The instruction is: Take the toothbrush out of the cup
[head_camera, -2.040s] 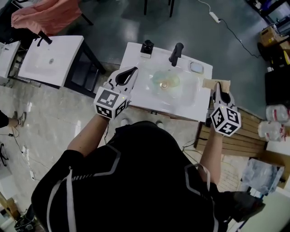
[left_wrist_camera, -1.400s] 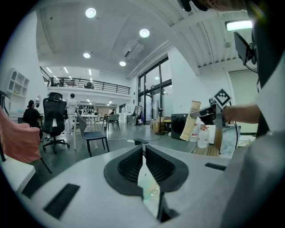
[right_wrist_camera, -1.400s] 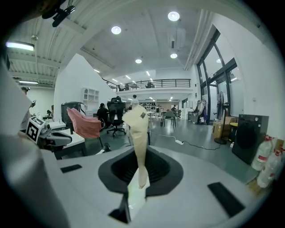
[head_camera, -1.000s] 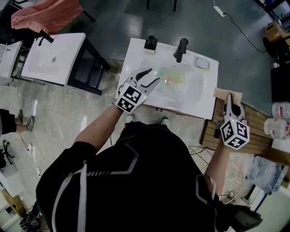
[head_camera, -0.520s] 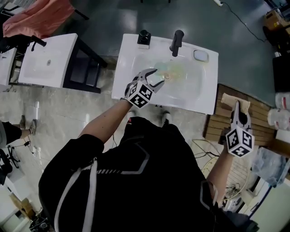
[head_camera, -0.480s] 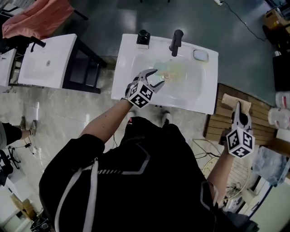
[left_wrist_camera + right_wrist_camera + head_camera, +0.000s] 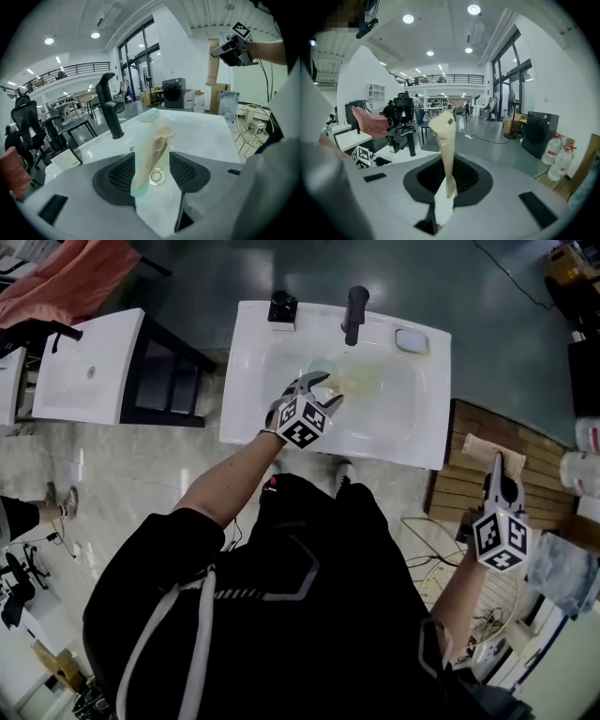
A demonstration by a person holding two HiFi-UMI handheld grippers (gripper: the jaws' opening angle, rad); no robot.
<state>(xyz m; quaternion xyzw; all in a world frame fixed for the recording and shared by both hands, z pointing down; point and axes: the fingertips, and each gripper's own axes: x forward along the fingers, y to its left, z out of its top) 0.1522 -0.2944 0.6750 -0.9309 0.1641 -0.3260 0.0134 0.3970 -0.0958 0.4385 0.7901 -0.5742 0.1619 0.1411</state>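
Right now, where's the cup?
The cup lies in the sink basin, beside the drain and in front of the black faucet. In the left gripper view it shows between the left gripper's open jaws.

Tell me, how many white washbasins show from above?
2. The middle washbasin lies under the left tongs; the second washbasin stands further left, by the pink cloth. A white sliver at the left edge may be a third.

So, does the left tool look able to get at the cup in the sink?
Probably yes: the left tool is wide open, the translucent cup lies between its jaws in the basin, and the black faucet stands clear behind.
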